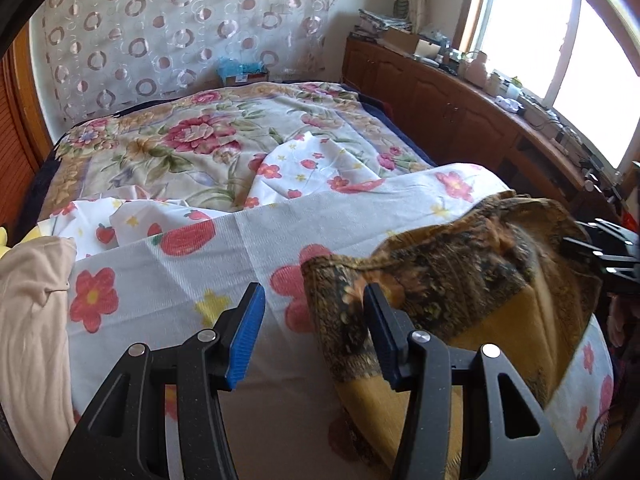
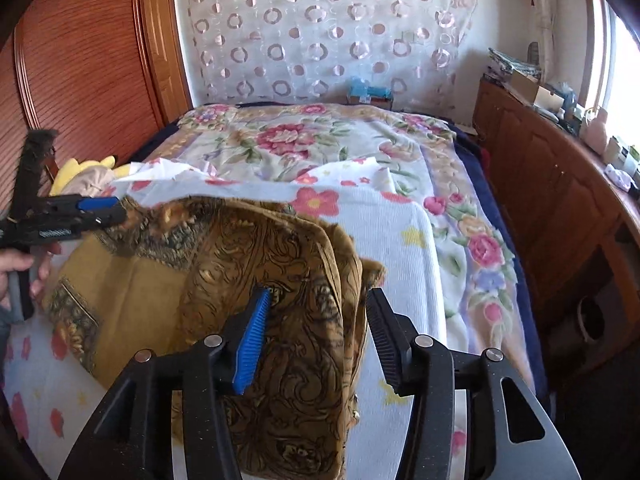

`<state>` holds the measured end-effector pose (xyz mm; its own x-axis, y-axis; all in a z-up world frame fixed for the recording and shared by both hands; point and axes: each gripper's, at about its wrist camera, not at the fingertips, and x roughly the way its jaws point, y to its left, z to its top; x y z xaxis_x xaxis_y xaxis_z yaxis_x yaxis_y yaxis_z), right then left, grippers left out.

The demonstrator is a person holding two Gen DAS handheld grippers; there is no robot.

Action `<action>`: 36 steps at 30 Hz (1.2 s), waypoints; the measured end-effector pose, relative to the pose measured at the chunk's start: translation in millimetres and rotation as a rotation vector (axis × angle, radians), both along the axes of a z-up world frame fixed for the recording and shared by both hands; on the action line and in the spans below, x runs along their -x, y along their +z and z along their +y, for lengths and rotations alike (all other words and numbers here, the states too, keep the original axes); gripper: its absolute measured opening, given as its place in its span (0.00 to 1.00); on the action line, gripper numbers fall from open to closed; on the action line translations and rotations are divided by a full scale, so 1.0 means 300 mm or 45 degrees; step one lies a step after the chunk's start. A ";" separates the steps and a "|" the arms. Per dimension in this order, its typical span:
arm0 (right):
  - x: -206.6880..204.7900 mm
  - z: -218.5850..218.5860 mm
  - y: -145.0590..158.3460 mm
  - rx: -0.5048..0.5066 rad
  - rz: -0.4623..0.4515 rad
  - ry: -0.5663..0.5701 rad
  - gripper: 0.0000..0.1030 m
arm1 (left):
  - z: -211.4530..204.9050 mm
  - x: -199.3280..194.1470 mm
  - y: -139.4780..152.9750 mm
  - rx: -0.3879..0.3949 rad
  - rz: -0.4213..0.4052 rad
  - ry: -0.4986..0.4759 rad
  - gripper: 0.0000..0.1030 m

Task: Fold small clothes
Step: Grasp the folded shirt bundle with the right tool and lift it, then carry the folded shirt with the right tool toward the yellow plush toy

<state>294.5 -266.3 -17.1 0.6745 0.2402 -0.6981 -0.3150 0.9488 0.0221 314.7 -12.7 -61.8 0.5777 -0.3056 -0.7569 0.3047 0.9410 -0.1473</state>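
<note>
A brown and yellow cloth with swirly patterns lies on a white towel with red flowers, and the towel is spread over the near end of the bed. The cloth is partly folded. One part is doubled over into a thick bunch on the right side, and a flat yellow part spreads out to the left. Its long way runs from left to right across the bed, from one gripper toward the other.

The right gripper has its fingers spread wide apart. The folded bunch of cloth sits in the gap between them, but they are not squeezing it. The blue finger presses against the cloth on one side.

The left gripper also has its fingers spread apart, holding nothing. One finger hangs over the towel and the other over the near edge of the cloth. In the right wrist view, this gripper reaches in from the left, right at the far left corner of the cloth.

A pale pink garment lies bunched at the left side of the bed. A flowery bedsheet covers the rest of the bed. A wooden cabinet stands along the right, under a bright window.
</note>
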 end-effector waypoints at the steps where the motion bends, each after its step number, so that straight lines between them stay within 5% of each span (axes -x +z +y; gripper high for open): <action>1: -0.005 -0.003 -0.008 0.002 0.013 -0.004 0.51 | -0.001 0.008 0.006 0.006 0.004 -0.018 0.51; 6: -0.078 -0.043 -0.047 -0.041 0.101 -0.039 0.60 | 0.001 0.001 -0.030 0.051 0.103 -0.066 0.51; 13: -0.143 -0.056 -0.051 -0.113 0.171 0.006 0.61 | -0.004 -0.002 -0.065 0.098 0.167 -0.078 0.51; 17: -0.161 -0.041 -0.065 -0.109 0.179 0.067 0.50 | -0.006 0.015 -0.061 0.118 0.157 -0.089 0.51; 21: -0.153 -0.045 -0.081 -0.149 0.167 0.121 0.23 | -0.006 0.023 -0.068 0.226 0.193 -0.141 0.29; 24: -0.127 -0.044 -0.068 -0.140 0.102 0.141 0.18 | -0.009 0.029 -0.058 0.258 0.185 -0.161 0.08; 36: 0.003 0.105 0.132 -0.081 -0.235 0.268 0.14 | 0.130 0.242 0.239 0.353 -0.196 -0.080 0.06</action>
<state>293.5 -234.7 22.5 0.7195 0.4275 -0.5473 -0.5089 0.8608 0.0034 242.0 26.4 10.0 0.6523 -0.5267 -0.5451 0.3994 0.8501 -0.3433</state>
